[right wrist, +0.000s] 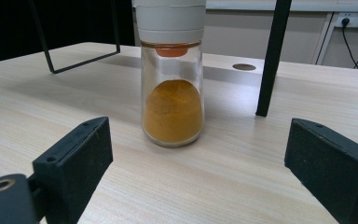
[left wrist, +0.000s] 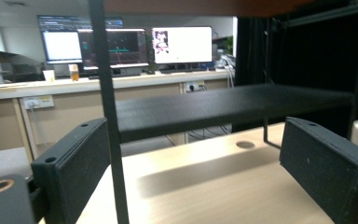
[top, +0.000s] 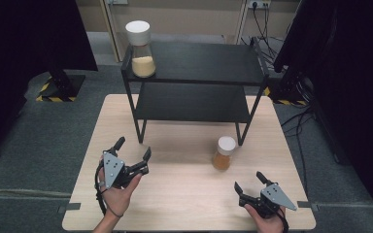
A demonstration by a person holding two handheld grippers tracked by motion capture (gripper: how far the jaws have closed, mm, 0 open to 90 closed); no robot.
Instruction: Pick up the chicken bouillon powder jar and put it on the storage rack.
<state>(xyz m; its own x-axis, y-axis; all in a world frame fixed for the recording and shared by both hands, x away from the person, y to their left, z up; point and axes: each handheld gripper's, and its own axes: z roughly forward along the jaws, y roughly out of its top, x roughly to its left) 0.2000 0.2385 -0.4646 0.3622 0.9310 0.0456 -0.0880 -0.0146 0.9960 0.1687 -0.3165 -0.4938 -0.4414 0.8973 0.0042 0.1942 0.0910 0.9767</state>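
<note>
A glass spice jar with a white cap and orange powder stands on the wooden table, just in front of the black rack's right front leg. In the right gripper view this jar is upright ahead, between and beyond the wide-apart jaws. My right gripper is open near the table's front right, a short way from the jar. A second jar with pale powder stands on the rack's top shelf at its left end. My left gripper is open at front left, pointing at the rack.
The black two-shelf rack stands on the far half of the table; its thin leg rises right before the left gripper, and its lower shelf spans that view. Dark curtains and cables flank the table.
</note>
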